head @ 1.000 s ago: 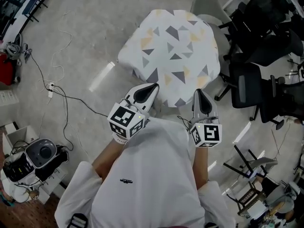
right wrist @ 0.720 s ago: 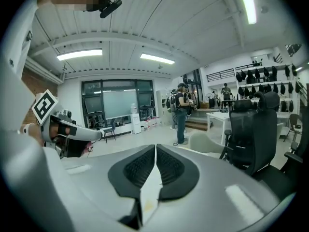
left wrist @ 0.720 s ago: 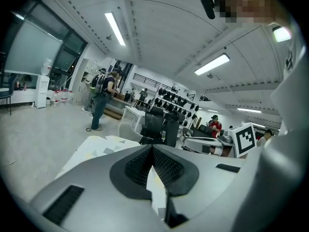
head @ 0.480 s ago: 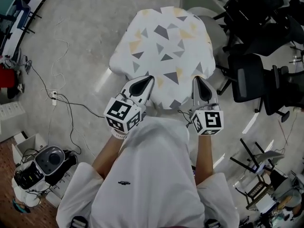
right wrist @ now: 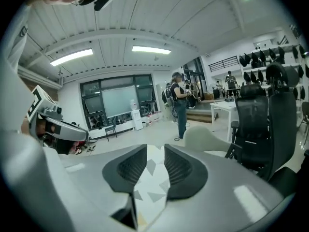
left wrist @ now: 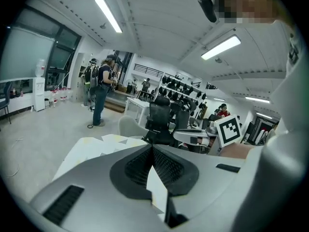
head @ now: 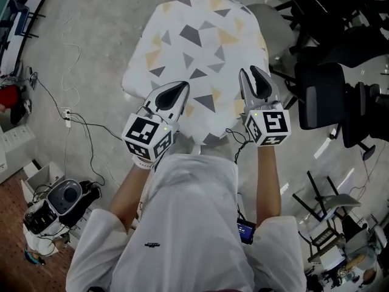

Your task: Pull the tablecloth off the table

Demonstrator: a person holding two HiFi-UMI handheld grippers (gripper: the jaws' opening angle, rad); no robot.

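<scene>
White fabric tablecloth (head: 194, 47) with grey and yellow triangles, draped over the table at upper centre of the head view. It is judged light, limp and apt to bunch, and best pinched at its near hanging hem, two spots well apart. Grey left gripper (head: 177, 89), left of centre, has its jaws clenched on nothing; grey right gripper (head: 254, 75), right of centre, has jaws that have just been opening, with nothing gripped between them.

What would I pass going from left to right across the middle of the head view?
A power strip on the floor, the left tongs, the right tongs, then a black office chair.
</scene>
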